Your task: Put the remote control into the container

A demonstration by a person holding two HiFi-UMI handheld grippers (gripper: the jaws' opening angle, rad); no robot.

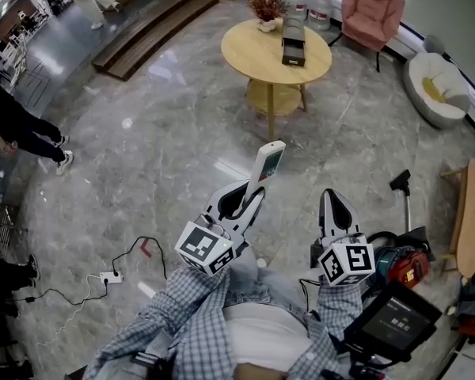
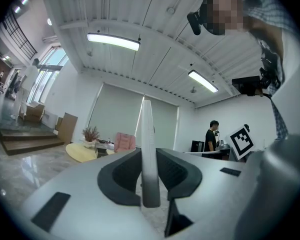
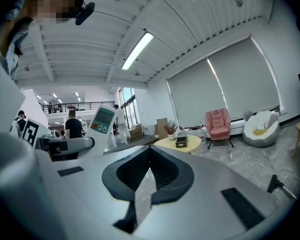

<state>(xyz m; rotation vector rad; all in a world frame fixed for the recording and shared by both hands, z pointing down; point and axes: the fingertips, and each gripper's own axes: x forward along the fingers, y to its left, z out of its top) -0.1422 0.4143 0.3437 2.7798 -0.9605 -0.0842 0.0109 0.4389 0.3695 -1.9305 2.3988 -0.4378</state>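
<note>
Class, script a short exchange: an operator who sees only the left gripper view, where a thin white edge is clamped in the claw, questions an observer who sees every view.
Operator: What am I holding edge-on?
Observer: A white rectangular remote control. Its face has a small screen above coloured buttons, as the right gripper view shows.
Operator: Is the other claw carrying anything?
Observer: No, the right claw is shut and empty, level with yours.

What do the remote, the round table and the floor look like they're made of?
Remote control: probably white plastic, with a smooth matte shell and coloured buttons.
Round table: pale wood or wood-look laminate, I can't tell which; the top is an even yellowish colour.
Floor: polished marble-like stone or tile, with grey veining and glossy reflections.
</note>
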